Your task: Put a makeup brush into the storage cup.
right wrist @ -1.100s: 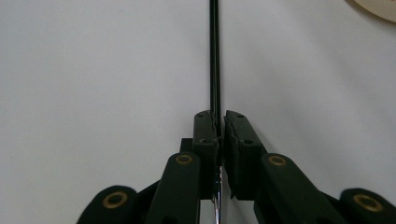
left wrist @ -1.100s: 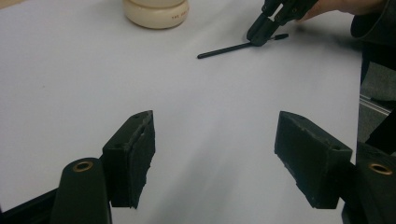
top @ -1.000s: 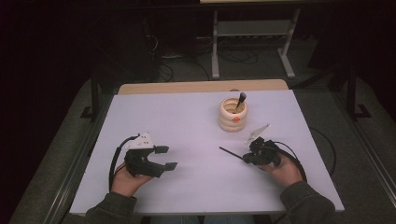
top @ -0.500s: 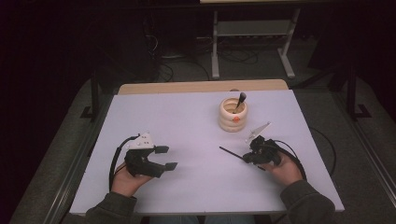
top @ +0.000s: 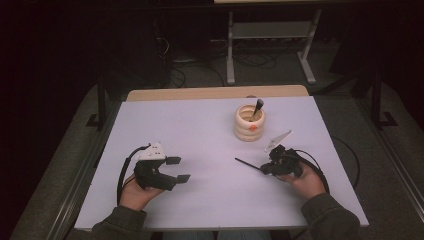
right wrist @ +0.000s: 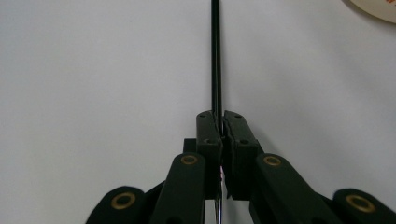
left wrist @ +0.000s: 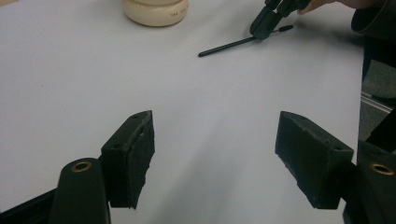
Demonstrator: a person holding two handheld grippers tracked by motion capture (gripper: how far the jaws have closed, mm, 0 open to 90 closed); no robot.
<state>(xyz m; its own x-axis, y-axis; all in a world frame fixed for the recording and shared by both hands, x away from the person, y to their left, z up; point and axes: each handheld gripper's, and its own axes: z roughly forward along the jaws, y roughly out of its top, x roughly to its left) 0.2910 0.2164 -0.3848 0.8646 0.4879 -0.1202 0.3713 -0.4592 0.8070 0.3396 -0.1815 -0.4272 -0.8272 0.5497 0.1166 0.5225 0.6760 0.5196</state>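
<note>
Change: none vs earlier frames; both hands, stick and cup in same spots.
Table [top: 200,125]: white top, wood edge at far side, bare btw the hands.
Room: dark; grey floor, metal stand [top: 270,45] and cables behind table.
Cup [top: 249,122]: cream, ribbed, orange dot on front; upright at far right-centre, a dark tool leaning inside.
Right gripper [top: 264,168]: jaws pressed together on stick, low over table, near cup.
Stick [right wrist: 215,56]: thin, black, clamped near one end btw the pads; long part running straight out ahead of jaws, short end poking out behind; seen in left gripper view [left wrist: 233,45] too, tip close to table.
Left gripper [top: 178,169]: jaws wide apart, nothing btw them; at left side, well apart from stick and cup.
</note>
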